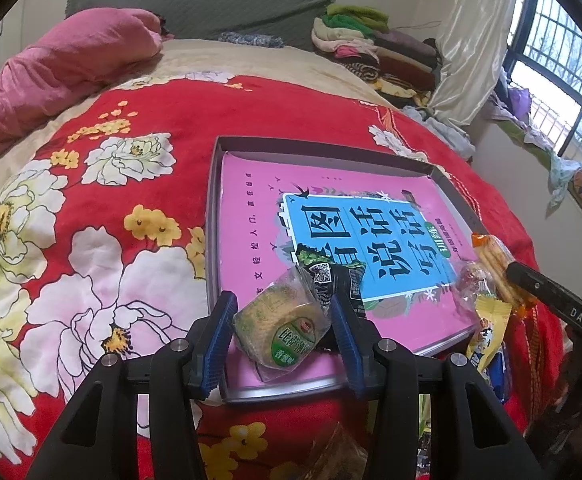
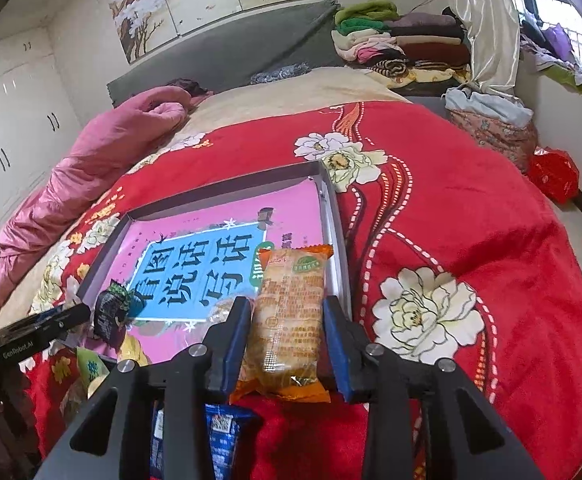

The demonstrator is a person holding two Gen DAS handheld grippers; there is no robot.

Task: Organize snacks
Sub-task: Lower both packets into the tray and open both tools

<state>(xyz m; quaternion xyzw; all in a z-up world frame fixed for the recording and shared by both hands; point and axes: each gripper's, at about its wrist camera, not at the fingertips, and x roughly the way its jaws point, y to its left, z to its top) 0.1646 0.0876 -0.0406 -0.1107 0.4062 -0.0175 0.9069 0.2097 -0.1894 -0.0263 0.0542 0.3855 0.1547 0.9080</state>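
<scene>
Setting: bed w/ red flowered blanket (image 1: 163, 112); pink quilt (image 1: 63, 64) bunched at 10 o'clock in left view; folded clothes pile (image 1: 367, 40) at 1 o'clock by headboard.
Tray: shallow grey box tray (image 1: 214, 208) lay on blanket, centre of both views; pink book w/ blue title panel (image 1: 251, 192) lay flat inside, filling most of it.
L gripper: left gripper (image 1: 283, 320) at 6 o'clock of its own view, over near edge of tray, pointing down at a slant.
L jaws: blue pads pinched a round biscuit pack (image 1: 281, 326), clear wrap, green label; both pads touched wrapper.
Dark pack: black snack packet (image 1: 333, 280) lay just behind round pack, touching it, on the book.
R gripper: right gripper (image 2: 287, 320) at 6 o'clock of its view, at near right corner of tray.
R jaws: long orange cracker pack (image 2: 289, 316) sat lengthwise between pads; L pad against wrapper, R pad close beside it, contact there unclear; cannot tell if gripped or freed.
Cracker pack place: far end over tray's right rim, near end over blanket.
Loose snacks: yellow packet (image 1: 489, 332) and clear-wrapped sweet (image 1: 473, 276) at 4 o'clock of left view, by tray's near right corner; blue packet (image 2: 223, 432) on blanket at 6 o'clock of right view.
</scene>
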